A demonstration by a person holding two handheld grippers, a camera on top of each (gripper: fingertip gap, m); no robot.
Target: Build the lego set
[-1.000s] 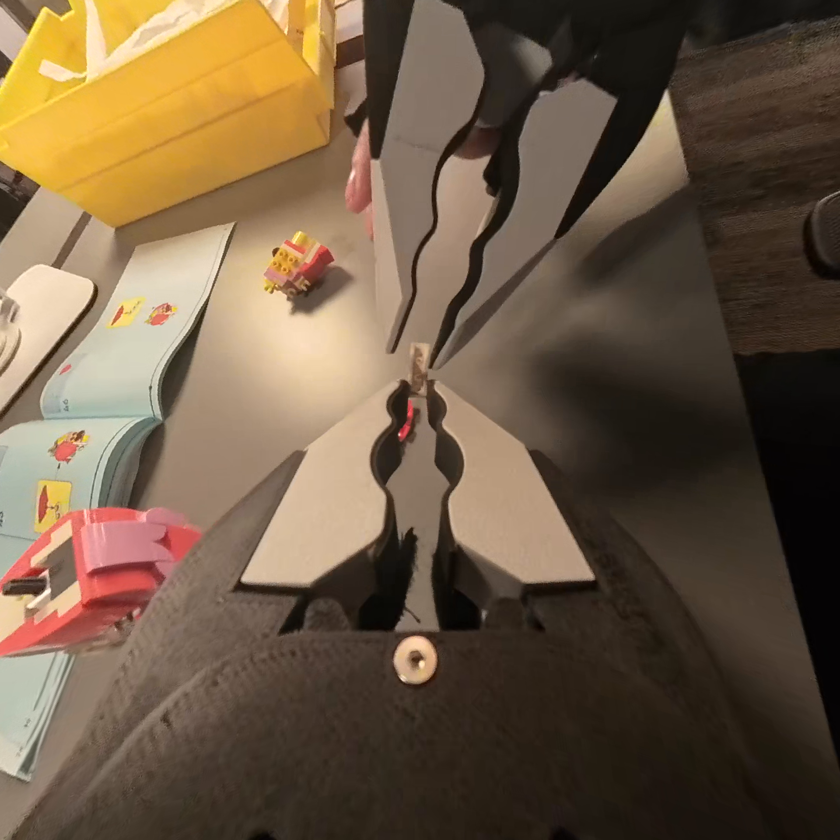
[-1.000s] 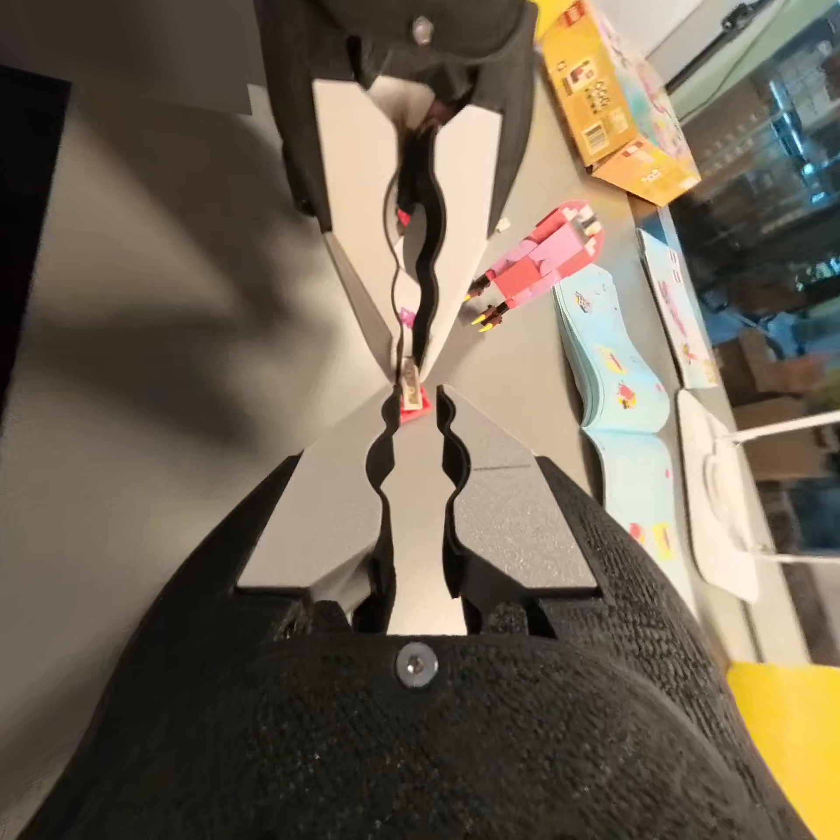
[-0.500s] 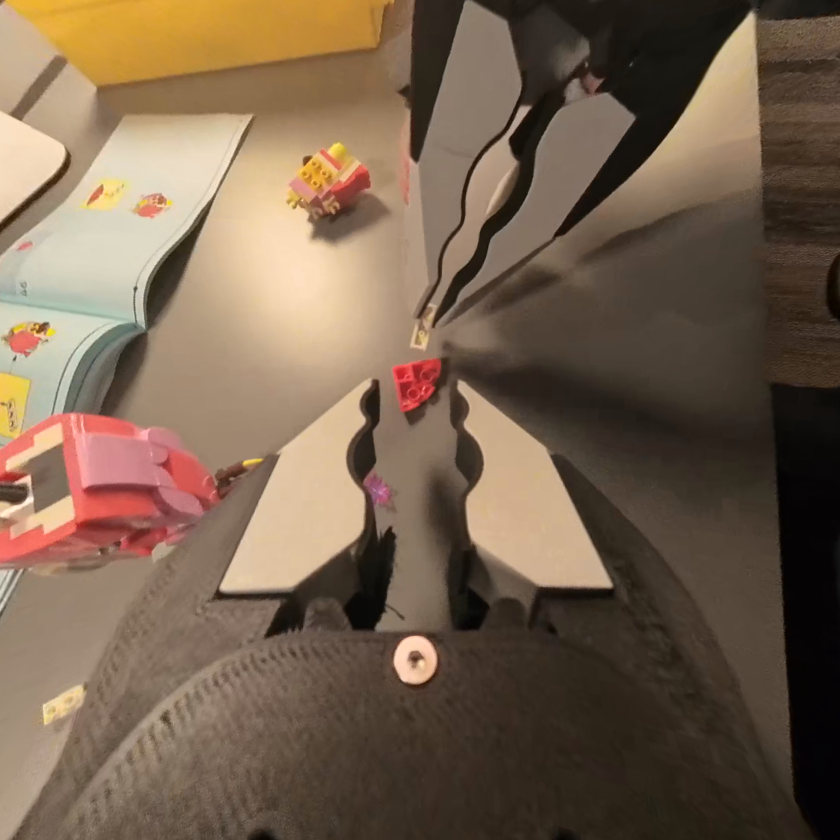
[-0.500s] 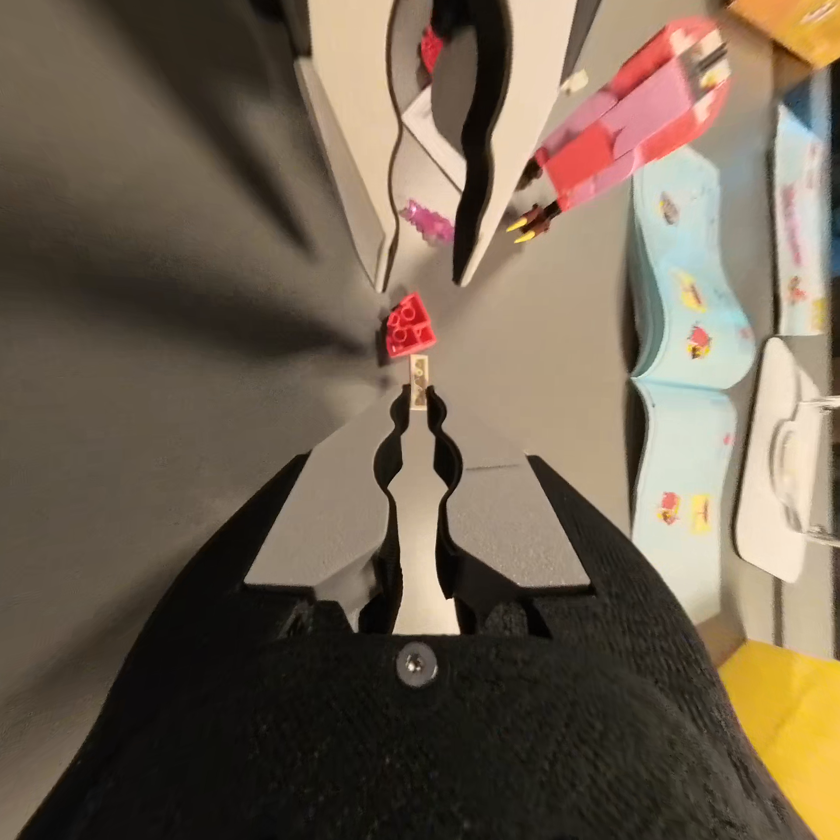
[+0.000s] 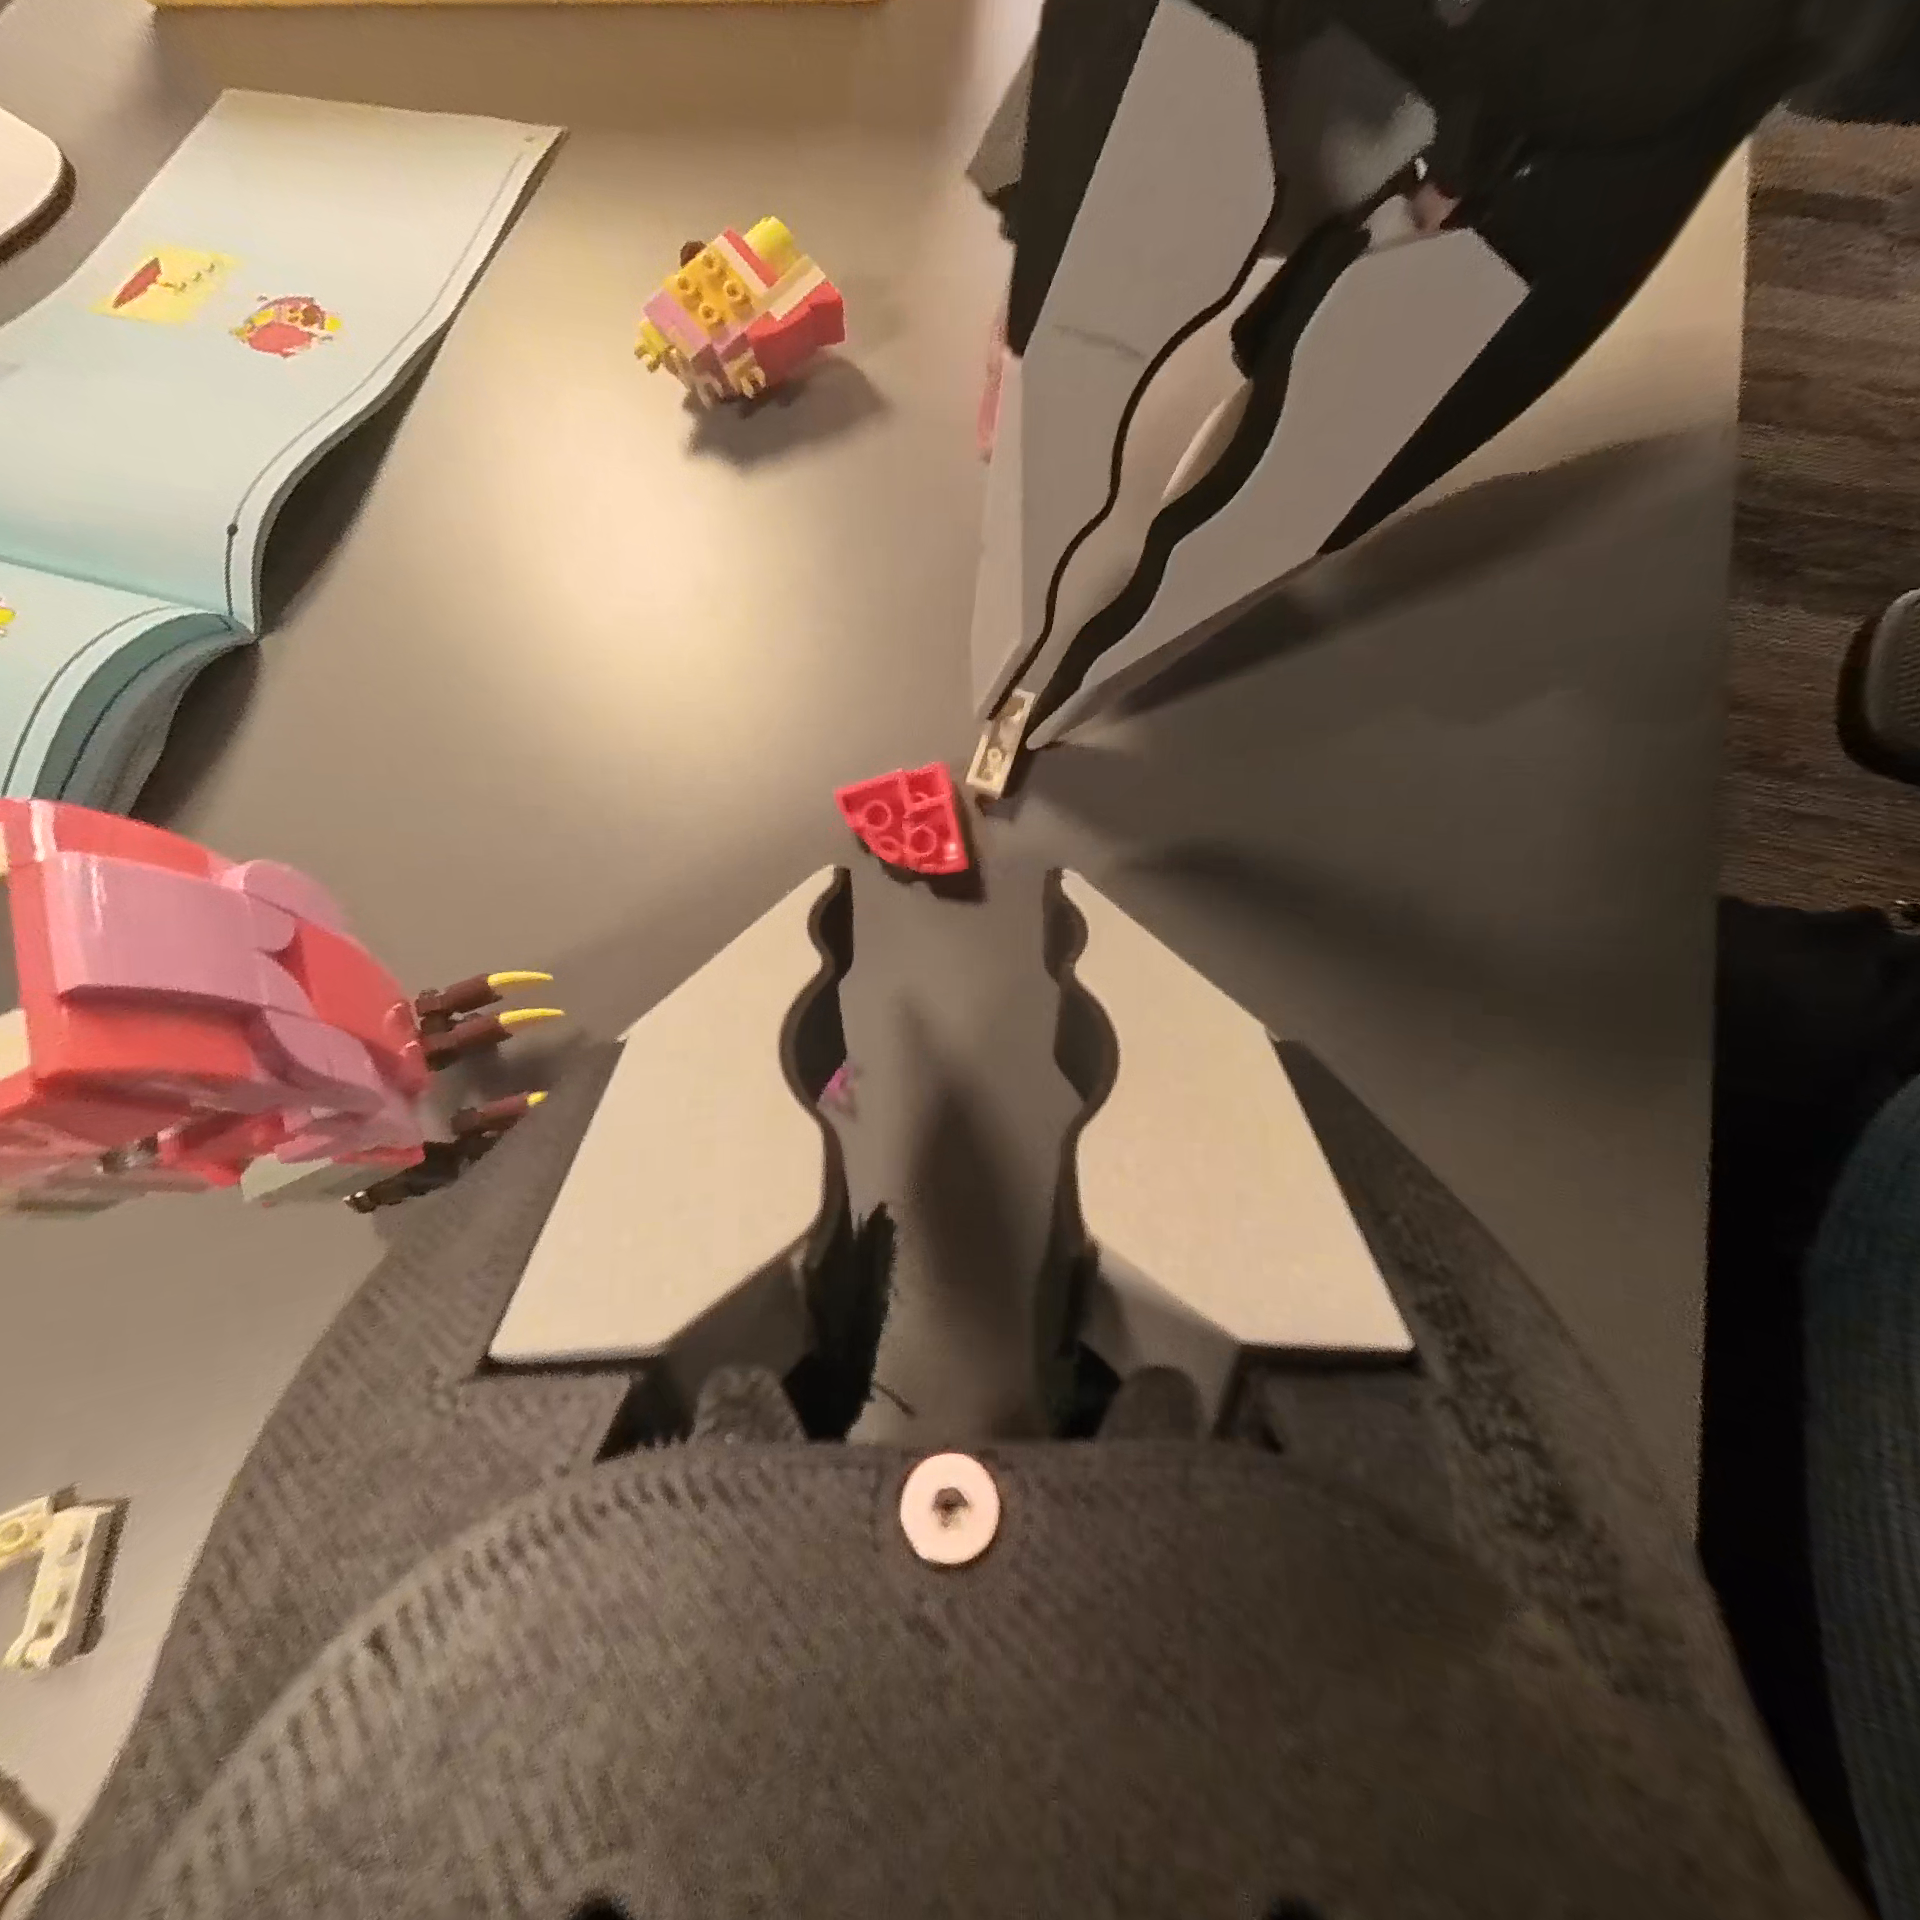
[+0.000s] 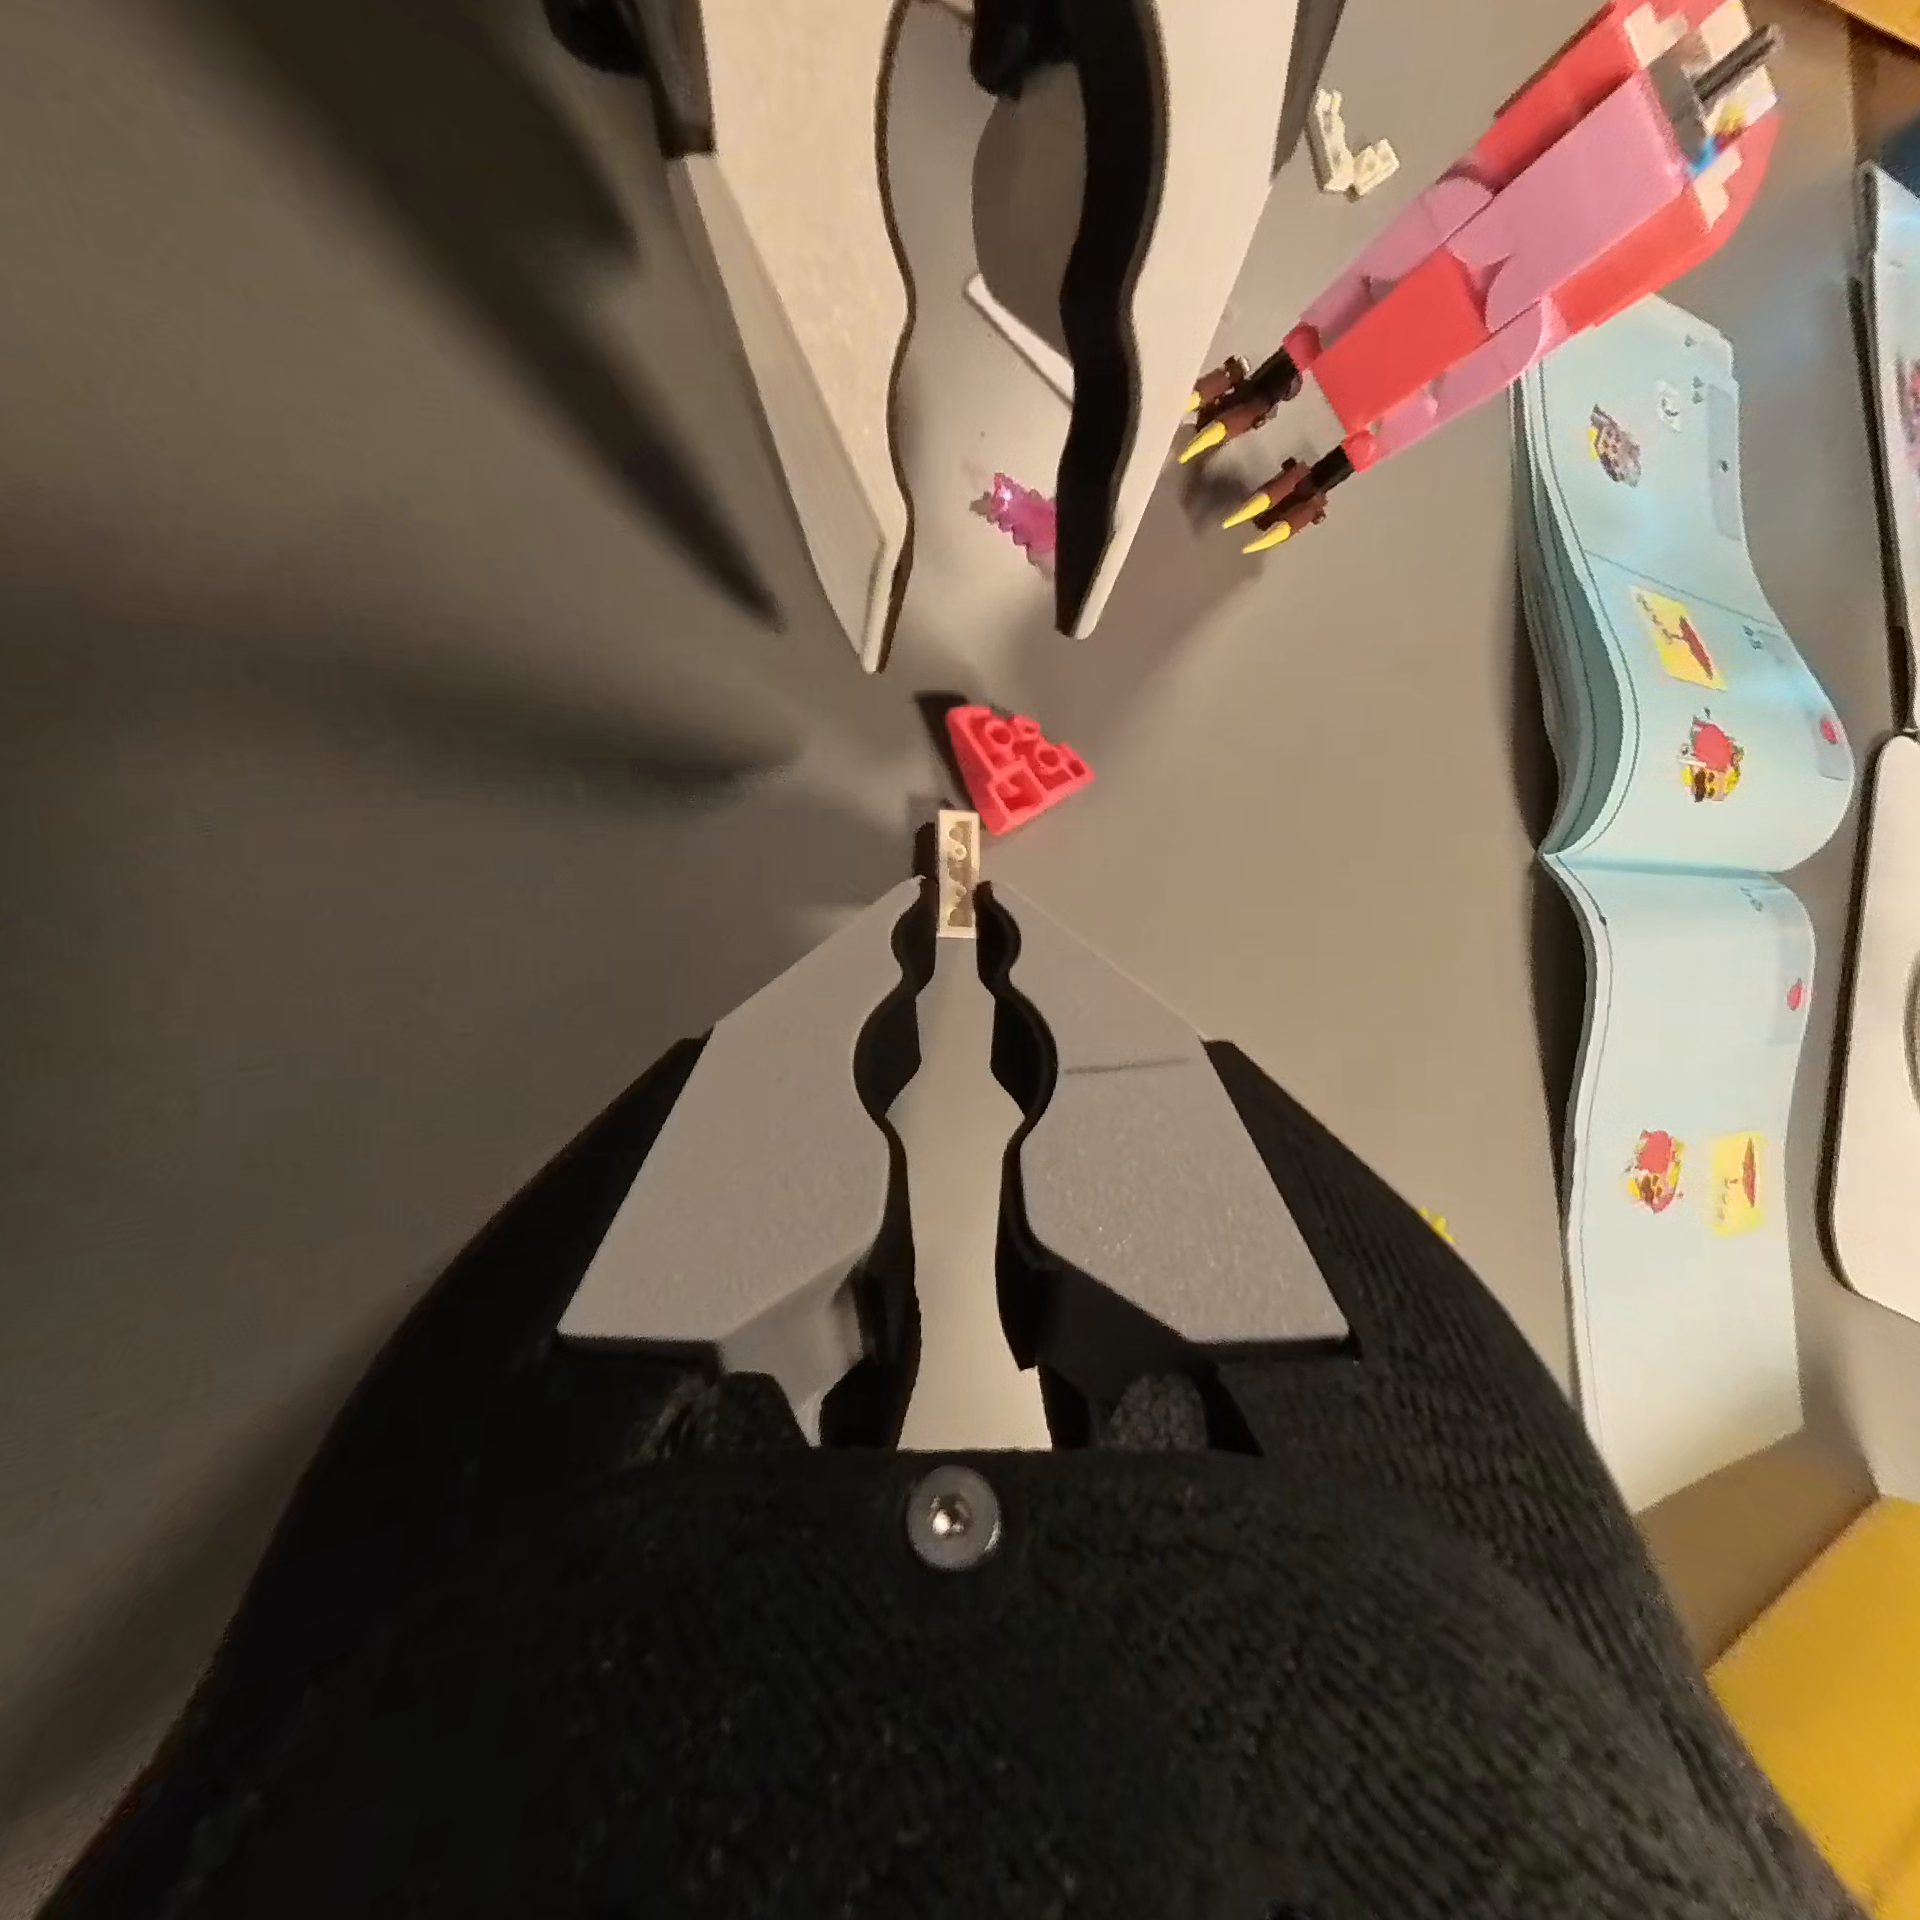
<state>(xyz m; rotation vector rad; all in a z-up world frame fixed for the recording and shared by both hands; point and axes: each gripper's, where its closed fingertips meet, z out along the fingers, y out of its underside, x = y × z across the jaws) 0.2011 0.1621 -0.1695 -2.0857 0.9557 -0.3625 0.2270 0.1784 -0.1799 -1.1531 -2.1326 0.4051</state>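
My right gripper (image 6: 951,883) pinches a small tan plate (image 6: 958,873) at its fingertips, both pads pressed on its long sides, the plate's far end sticking out toward a red wedge piece (image 6: 1016,769) that lies studs-down on the grey table (image 6: 1299,831), just beside the plate; whether they touch I cannot tell. My left gripper (image 5: 951,878) stands open and bare, its tips just short of the red wedge (image 5: 909,829), not touching it. A tiny purple piece (image 6: 1023,509) lies between my left fingers. Left of that gripper sits a red-and-pink model (image 5: 177,1018) with yellow claws; beyond it an open booklet (image 5: 208,343), and a small brick model (image 5: 743,307) farther out; pale parts (image 5: 47,1579) lie at the near left edge.
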